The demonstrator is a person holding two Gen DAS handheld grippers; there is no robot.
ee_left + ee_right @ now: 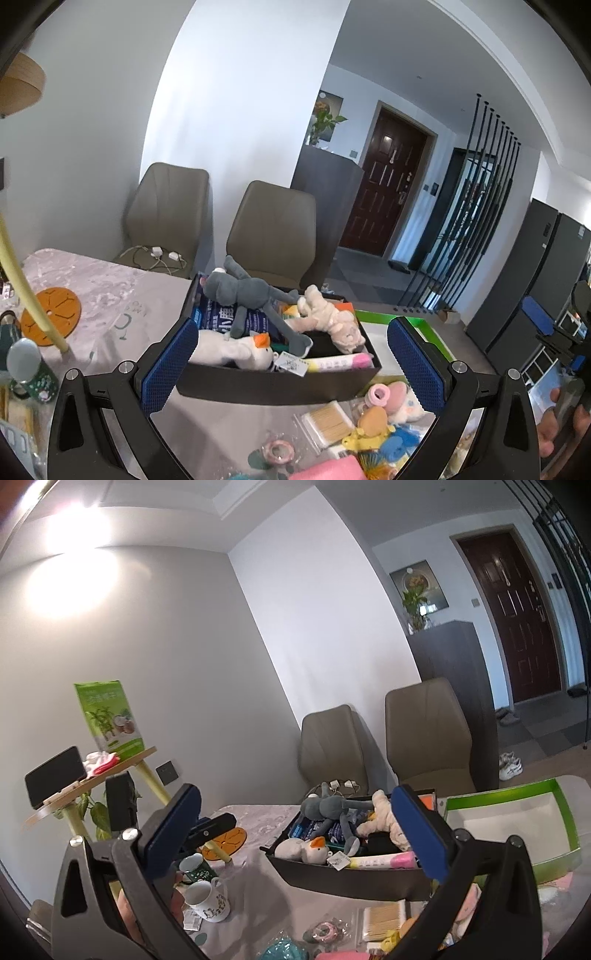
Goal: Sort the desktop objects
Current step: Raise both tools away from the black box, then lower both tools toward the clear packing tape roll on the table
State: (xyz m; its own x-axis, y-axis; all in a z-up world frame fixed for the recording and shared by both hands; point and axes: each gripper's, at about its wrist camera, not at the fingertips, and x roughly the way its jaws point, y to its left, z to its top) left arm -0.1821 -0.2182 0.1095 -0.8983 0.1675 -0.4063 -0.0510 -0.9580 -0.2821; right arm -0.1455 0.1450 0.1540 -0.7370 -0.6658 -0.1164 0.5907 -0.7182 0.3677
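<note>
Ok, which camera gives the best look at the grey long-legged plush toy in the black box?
The left wrist view. There the grey plush toy lies large and central on top of the black box, limbs fully visible. The right wrist view shows the toy smaller and farther off.

We see the counter covered in a pale marbled cloth. On it sits a dark box full of soft toys, and beside that, on its right, a green-rimmed tray. Nearer us lie a clear pack of cotton swabs, a roll of patterned tape, a pink block and a heap of small colourful toys. To the left rest an orange round coaster, a white mug and a green mug. A small wooden stand's pale leg stands on the coaster.
</note>
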